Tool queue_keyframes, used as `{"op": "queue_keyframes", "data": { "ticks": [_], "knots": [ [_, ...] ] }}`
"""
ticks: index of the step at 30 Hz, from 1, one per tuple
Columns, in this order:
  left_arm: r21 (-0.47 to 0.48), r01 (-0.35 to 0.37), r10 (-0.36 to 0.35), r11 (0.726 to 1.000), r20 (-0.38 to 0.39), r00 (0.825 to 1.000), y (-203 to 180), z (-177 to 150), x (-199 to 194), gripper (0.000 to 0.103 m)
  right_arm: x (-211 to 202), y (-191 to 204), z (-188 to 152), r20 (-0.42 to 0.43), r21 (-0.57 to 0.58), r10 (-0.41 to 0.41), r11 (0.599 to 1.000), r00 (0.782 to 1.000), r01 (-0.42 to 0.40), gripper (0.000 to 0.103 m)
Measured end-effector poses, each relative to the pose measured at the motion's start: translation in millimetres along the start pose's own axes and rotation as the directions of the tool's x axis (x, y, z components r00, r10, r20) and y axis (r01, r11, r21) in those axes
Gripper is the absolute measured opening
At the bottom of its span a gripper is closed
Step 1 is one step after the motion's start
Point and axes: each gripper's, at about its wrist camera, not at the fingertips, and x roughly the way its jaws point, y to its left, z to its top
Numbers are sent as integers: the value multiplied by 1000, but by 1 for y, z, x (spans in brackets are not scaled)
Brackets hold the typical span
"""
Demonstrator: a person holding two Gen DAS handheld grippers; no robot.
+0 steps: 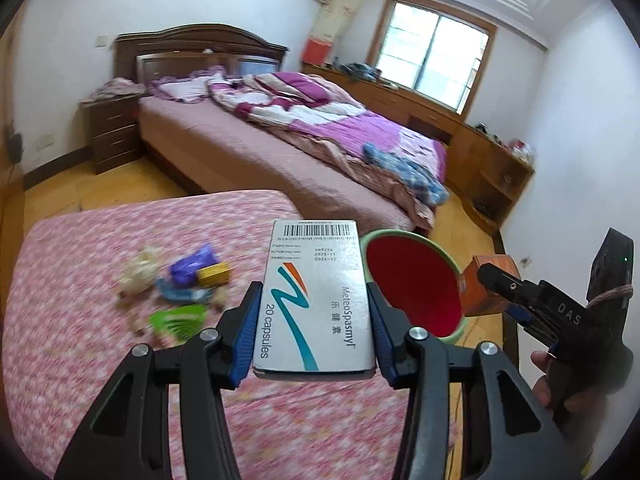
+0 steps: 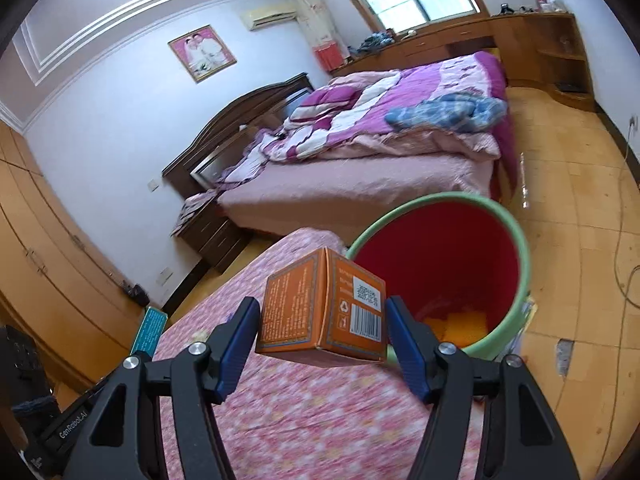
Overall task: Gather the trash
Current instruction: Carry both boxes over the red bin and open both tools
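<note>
My left gripper is shut on a white medicine box printed "20 capsules", held above the pink floral table. My right gripper is shut on an orange box, which also shows in the left wrist view beside the bin. The bin is red inside with a green rim and stands past the table's right edge; in the right wrist view it lies just beyond the orange box, with yellow bits at its bottom. Several wrappers lie on the table at left.
A bed with purple quilt stands behind the table. A dark nightstand is left of it. Wooden cabinets run along the window wall. Wood floor with a cable lies right of the bin. A teal box sits at the table's left edge.
</note>
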Motion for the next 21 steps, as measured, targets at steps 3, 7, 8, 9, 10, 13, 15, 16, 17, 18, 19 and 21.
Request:
{"op": "queue_keyframes", "data": {
  "ticks": [3,7,8,9,10,13,15,16,17,18,19,21],
  "knots": [
    [50,17,-16,999,-21,1000,-28,8,20,50,4,-20,11,7,21,-20,1000,1000,20,67],
    [101,45,-38,994,-63,997,-60,15,52,50,14,-46,23,4,48,-36,998,999,36,67],
    [113,50,-42,992,-77,996,-69,16,64,50,19,-56,27,1,63,-37,997,999,37,67],
    [119,56,-45,991,-90,995,-76,16,73,50,22,-62,28,-1,72,-37,997,999,37,67],
    [121,60,-48,991,-99,994,-81,17,80,50,25,-67,29,-3,77,-41,996,999,41,67],
    [124,78,-60,989,-140,988,-98,16,112,50,38,-86,36,-13,84,-63,994,998,64,67],
    [135,78,-56,988,-160,986,-105,14,130,50,48,-99,39,-21,101,-73,992,997,75,67],
    [140,80,-57,987,-166,985,-107,13,136,50,52,-104,40,-25,108,-76,991,997,78,67],
    [148,81,-54,986,-178,983,-111,12,147,50,57,-111,41,-31,116,-81,990,996,84,67],
    [151,79,-51,985,-187,981,-113,10,155,50,61,-116,42,-37,122,-88,988,995,91,67],
    [150,81,-51,985,-196,979,-116,9,164,50,64,-120,42,-42,126,-91,987,995,95,67],
    [151,88,-54,985,-215,975,-121,4,182,50,71,-130,43,-52,136,-94,986,994,101,67]
  ]
}}
